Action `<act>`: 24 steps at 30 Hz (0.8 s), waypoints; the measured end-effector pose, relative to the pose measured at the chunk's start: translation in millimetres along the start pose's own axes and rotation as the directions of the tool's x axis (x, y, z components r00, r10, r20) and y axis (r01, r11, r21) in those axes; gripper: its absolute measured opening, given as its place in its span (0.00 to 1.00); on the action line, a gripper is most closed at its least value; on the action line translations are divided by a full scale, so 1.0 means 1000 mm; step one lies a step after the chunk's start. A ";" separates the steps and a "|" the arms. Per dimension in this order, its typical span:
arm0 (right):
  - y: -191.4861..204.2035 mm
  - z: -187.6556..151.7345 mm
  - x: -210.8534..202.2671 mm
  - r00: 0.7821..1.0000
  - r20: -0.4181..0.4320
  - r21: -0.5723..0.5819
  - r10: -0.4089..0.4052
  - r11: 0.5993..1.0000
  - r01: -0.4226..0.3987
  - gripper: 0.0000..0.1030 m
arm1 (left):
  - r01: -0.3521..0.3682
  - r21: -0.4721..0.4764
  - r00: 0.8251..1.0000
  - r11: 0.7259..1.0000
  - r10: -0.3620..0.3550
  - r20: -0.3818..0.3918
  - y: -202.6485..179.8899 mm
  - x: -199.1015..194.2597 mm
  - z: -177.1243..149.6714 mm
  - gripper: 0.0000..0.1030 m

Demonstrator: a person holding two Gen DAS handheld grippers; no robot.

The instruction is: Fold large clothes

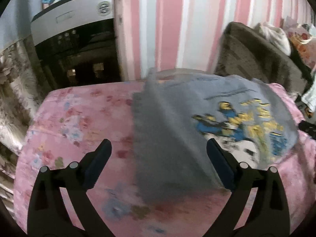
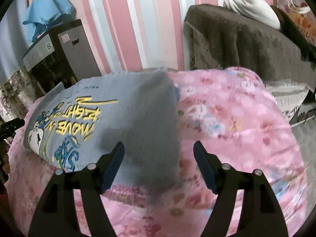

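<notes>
The grey cotton T-shirt w/ yellow-blue cartoon print (image 1: 227, 106) lay part-folded on the pink floral bed cover (image 1: 75, 122). Left tongs (image 1: 159, 146) & right tongs (image 2: 159, 148) gaped, gripping nothing (both views blurred). Next fold probably wanted edges aligned, creases smoothed.

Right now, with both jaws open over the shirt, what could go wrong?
1. The grey printed T-shirt has a raised, folded-over side flap; unpinned, it may fall open.
2. The pink floral bedcover looks soft, so the left hand-held gripper or right hand-held gripper might pinch it too.
</notes>
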State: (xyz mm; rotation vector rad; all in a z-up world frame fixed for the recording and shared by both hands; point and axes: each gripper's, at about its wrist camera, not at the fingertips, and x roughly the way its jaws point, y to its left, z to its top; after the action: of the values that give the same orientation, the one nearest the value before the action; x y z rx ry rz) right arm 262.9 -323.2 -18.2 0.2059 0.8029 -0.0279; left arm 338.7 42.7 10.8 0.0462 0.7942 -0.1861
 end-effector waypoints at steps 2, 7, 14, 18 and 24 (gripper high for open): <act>0.003 -0.005 -0.002 1.000 0.005 0.025 -0.005 1.000 0.005 0.71 | 0.005 0.017 1.000 1.000 -0.005 -0.006 -0.020 -0.001 -0.001 0.94; 0.009 -0.013 -0.004 1.000 0.018 0.051 -0.021 0.999 0.020 0.71 | 0.037 0.040 0.999 0.999 -0.037 -0.015 -0.067 0.003 -0.007 0.95; 0.008 -0.022 -0.008 0.999 0.029 0.118 -0.014 0.993 0.010 0.71 | 0.036 0.055 0.999 0.998 -0.035 -0.020 -0.123 0.018 -0.006 0.95; 0.012 -0.027 -0.006 1.000 0.021 0.128 -0.001 0.992 -0.002 0.71 | 0.046 0.056 0.998 0.997 -0.044 -0.036 -0.138 0.028 -0.003 0.92; 0.017 -0.031 -0.007 0.999 0.033 0.126 -0.009 0.992 0.005 0.72 | 0.052 0.054 0.998 0.997 -0.050 -0.033 -0.155 0.036 0.000 0.84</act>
State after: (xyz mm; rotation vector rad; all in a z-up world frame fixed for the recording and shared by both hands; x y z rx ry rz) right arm 237.9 -301.3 -31.2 0.3218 0.7692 -0.0886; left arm 335.0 -114.7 -9.9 0.0814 0.8226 -0.2559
